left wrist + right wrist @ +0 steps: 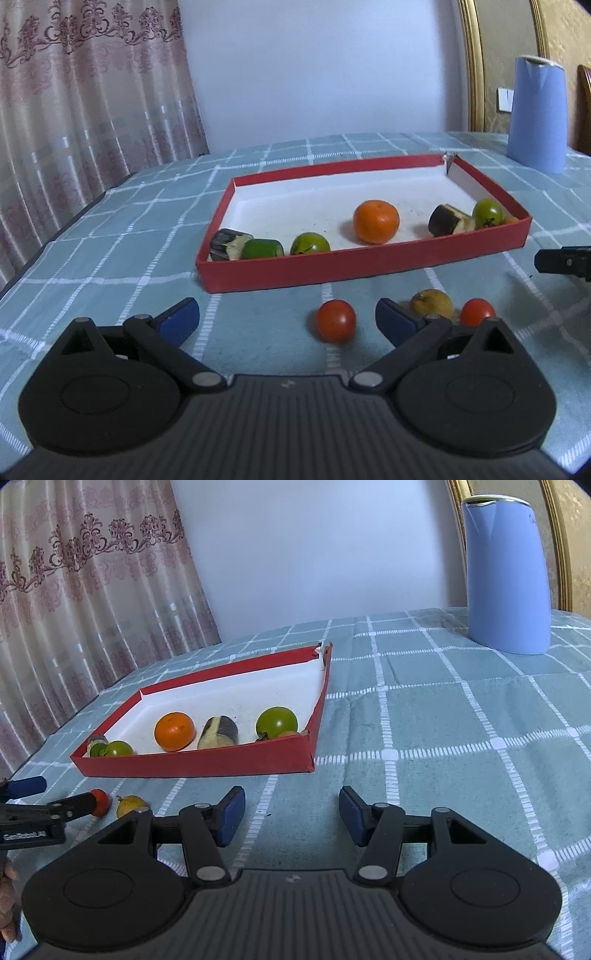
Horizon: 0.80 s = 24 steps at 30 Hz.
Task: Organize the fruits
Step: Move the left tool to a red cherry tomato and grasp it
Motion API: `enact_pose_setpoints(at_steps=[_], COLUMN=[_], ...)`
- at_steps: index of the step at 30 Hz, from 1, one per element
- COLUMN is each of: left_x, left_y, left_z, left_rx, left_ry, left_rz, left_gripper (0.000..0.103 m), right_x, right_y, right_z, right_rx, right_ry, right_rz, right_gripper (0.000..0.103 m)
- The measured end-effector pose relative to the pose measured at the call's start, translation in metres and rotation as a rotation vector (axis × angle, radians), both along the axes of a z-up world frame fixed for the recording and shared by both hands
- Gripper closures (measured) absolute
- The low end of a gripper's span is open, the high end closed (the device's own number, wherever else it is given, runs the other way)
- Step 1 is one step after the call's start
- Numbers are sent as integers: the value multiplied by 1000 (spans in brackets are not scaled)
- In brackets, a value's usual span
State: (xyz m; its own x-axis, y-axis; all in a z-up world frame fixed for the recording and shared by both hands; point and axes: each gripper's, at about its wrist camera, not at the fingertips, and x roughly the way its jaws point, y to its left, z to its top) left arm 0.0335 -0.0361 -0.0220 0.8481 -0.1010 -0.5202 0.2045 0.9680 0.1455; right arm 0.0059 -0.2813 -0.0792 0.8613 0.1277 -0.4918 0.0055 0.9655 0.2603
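1. Your left gripper (287,320) stands wide open and has hold of nothing. A red tomato (336,320) lies on the tablecloth (110,280) between its blue pads (180,319), closer to the right-hand pad and touching neither.
2. Just past that right-hand pad lie a yellowish fruit (432,303) and a second red tomato (477,312), side by side and partly hidden by the finger. These three pieces are still outside the box, so they look like the work that is left.
3. Your right gripper (291,814) is partly open and empty; only bare cloth shows between its pads. The loose fruit lies off to its left, near your other tool, and nothing waits on its right.
4. Ahead of both tools sits the red box (369,271), its near wall facing you. Inside, along that wall, lie a dark cut piece (227,244), a green cut piece (263,249) touching it, and a green tomato (309,243) just beside those.
5. Further along the same wall sit the orange (376,221), another dark cut piece (450,220) and a second green tomato (488,213) in the corner. A small orange-brown bit shows beside that tomato; you cannot tell what it is.
6. By that count most of the fruit is already boxed, and the far half of the box is bare.
7. Beyond the box stands a blue jug (506,576), well apart from the fruit.
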Motion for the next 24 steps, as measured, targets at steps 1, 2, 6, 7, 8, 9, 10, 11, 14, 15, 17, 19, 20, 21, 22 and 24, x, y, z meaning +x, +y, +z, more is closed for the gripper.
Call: enact_pose_setpoints(at_steps=[1,2,6,7,8,9,10,11,14,15,17,19,20,21,22,24], left_x=[3,7,16,18,19,20,20,20,19,19,19,18,18,18,17,16], left_y=[-1,-1,0,0,0,0,1,0,-1,-2,-2,-2,-2,-3,-3,-5], left_z=[-1,-2,-6,-8,-9,-10,-10,-11,-11,-11,-11,-11,-11,-11,-10,-10], left_rx=[-1,-1,-7,-6,-6,-10,-12,-9,1,1,-2,-4,-6,-8,-9,-8], left_ry=[11,23,64,78,90,97,96,93,91,91,93,93,93,93,92,91], left_rz=[-1,3,16,16,15,12,11,10,5,4,-2,-7,-13,-18,-23,-31], left_gripper=[3,3,12,13,17,18,18,19,20,21,23,26,29,32,34,40], right_x=[1,1,1,1,1,1,1,1,1,1,1,1,1,1,1,1], right_y=[-1,-1,-2,-2,-2,-2,-2,-2,-2,-2,-2,-2,-2,-2,-2,-2], right_z=[0,0,0,0,0,0,0,0,0,0,-1,-1,-1,-1,-1,-1], right_rx=[1,3,10,11,11,11,11,11,11,11,11,11,11,11,11,11], right_ry=[1,1,-1,-1,-1,-1,-1,-1,-1,-1,-1,-1,-1,-1,0,2], right_rz=[1,1,3,4,4,3,4,3,3,3,3,3,3,4,4,6], right_gripper=[48,48,48,48,48,48,48,48,48,48,48,48,48,48,48,48])
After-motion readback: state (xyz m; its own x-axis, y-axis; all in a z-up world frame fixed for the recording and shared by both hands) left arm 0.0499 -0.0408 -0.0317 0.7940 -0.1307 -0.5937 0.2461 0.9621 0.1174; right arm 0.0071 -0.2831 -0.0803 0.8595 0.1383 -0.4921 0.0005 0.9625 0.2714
